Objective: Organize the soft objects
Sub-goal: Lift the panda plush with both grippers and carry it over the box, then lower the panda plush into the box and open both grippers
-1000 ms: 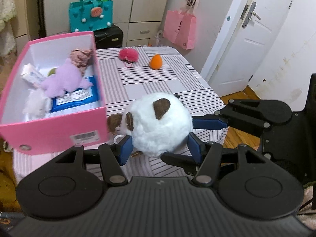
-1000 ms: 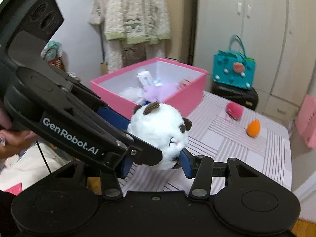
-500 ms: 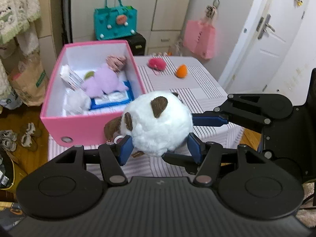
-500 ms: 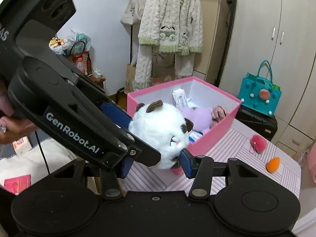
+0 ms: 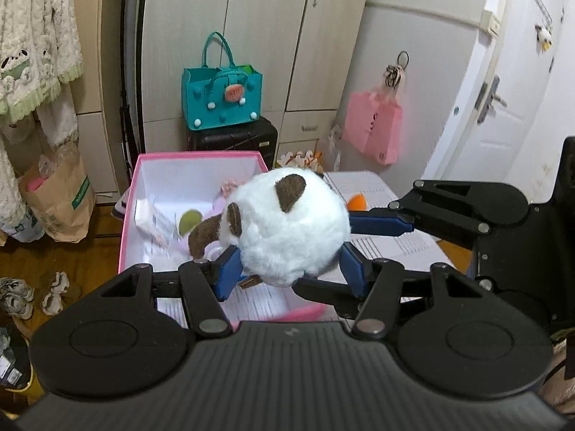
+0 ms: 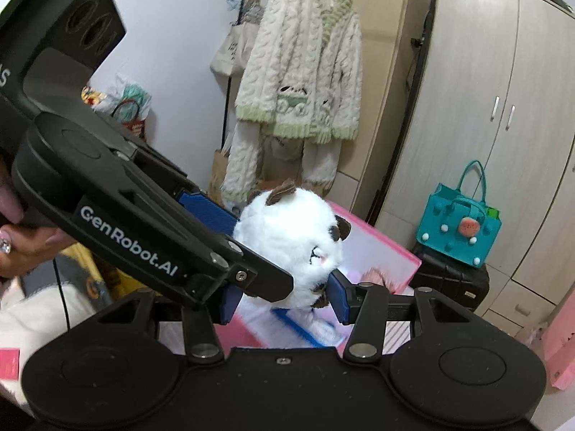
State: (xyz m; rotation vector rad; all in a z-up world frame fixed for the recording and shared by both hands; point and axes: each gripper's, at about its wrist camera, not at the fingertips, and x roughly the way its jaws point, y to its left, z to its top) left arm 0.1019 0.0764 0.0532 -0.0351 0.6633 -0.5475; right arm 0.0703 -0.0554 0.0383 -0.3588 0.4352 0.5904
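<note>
R tongs [image 6: 284, 300] clamped on white panda plush [image 6: 291, 240], blue pads on both sides. L tongs [image 6: 230, 248] also grip it, coming in from the left w/ GenRobot.AI print. Plush hangs over pink box [image 6: 388, 251]. Behind: knit cardigan [image 6: 302, 79] on rack, teal bag [image 6: 460, 226] atop black case [image 6: 456, 283], wardrobe [image 6: 503, 107].

Background items — teal felt handbag [image 5: 221, 98] on black case [image 5: 233, 136]; pink bag [image 5: 373, 127] hanging; cream knit cardigan [image 6: 298, 72]; wardrobe [image 5: 251, 36].

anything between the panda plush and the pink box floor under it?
Only air: left wrist view shows panda plush, clamped by both grippers, hanging above pink box, over a green ball.
</note>
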